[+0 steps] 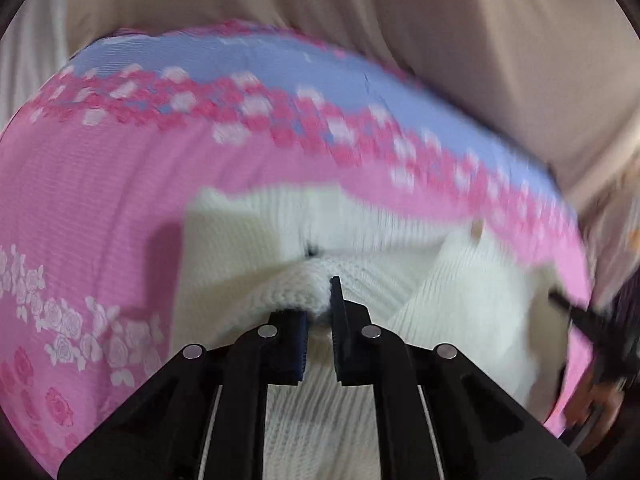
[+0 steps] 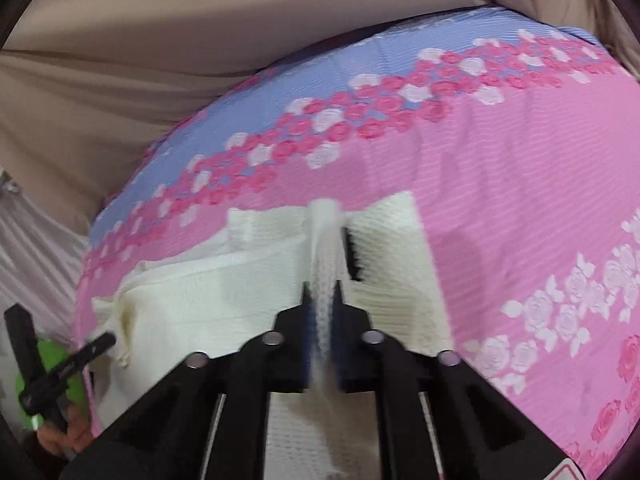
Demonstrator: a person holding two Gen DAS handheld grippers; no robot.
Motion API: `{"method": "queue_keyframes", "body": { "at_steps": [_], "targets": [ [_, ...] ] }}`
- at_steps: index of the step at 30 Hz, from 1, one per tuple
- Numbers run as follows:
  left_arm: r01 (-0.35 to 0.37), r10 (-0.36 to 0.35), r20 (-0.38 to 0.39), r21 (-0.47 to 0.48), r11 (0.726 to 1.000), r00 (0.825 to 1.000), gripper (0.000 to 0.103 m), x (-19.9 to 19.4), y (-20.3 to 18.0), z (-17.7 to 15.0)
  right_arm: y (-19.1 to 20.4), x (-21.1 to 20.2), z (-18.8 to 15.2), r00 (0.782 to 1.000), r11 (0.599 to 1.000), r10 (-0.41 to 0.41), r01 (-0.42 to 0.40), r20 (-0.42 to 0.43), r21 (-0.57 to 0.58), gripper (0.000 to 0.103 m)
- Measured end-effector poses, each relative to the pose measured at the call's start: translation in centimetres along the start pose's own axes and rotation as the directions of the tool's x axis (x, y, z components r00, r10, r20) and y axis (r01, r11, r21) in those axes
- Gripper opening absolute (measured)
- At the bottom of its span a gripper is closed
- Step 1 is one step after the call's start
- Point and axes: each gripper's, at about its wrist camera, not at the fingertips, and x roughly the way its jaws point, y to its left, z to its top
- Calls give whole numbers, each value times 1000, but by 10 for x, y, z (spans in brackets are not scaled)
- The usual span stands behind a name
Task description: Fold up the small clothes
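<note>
The left gripper [image 1: 320, 320] and right gripper [image 2: 323, 312] each clamp an edge of the white knit garment [image 2: 208, 304], which lies partly doubled on the pink floral bedsheet [image 2: 500, 184]; folding seems midway, with smoothing left.

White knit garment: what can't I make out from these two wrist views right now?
- White knit garment: its type and near hem, cut off behind the left hand-held gripper in the left wrist view.
- Pinched edge in the right hand-held gripper: motion-blurred, right wrist view.
- Small brown spot, maybe a button: blurred.
- Floral bedspread under the garment: covered.
</note>
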Motion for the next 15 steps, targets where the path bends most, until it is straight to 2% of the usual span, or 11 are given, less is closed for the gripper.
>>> {"method": "queue_keyframes", "body": {
  "at_steps": [2,4,5,7,8,9,11,12,13,14,15],
  "targets": [
    [13,-11,25,-69,998,1000,8,-3,7,18,7,-22,9,994,998,62,-63,89,2,8],
    [-40,40,-4,-83,996,999,8,12,11,28,8,-36,23,983,996,79,-83,165,17,8],
    [-78,76,-30,-87,993,997,9,26,14,30,4,-29,30,984,998,55,-60,167,23,8],
    [-106,97,-81,-129,986,992,11,47,23,29,-13,12,38,999,999,-19,18,36,37,10],
    [-81,62,-106,-185,979,992,11,51,30,28,-21,28,37,998,997,-53,54,-27,47,10],
    [-56,35,-93,-223,973,995,13,45,33,26,-29,41,33,993,994,-78,85,-91,69,10],
    [-14,9,-23,-231,973,1000,39,19,32,22,-31,32,26,998,994,-34,40,-61,99,15],
    [-15,19,13,-207,978,1000,65,6,29,19,-29,21,20,999,995,-24,27,-25,96,21],
    [-30,40,59,-174,984,997,77,-9,25,14,-27,12,14,1000,995,-19,20,-10,93,26],
    [-46,58,97,-125,991,994,78,-22,20,6,-26,6,9,1000,995,-16,16,-2,95,31],
    [-52,59,100,-71,996,993,79,-29,14,-1,-25,-2,1,1000,995,-22,21,10,96,31]
  ]
}}
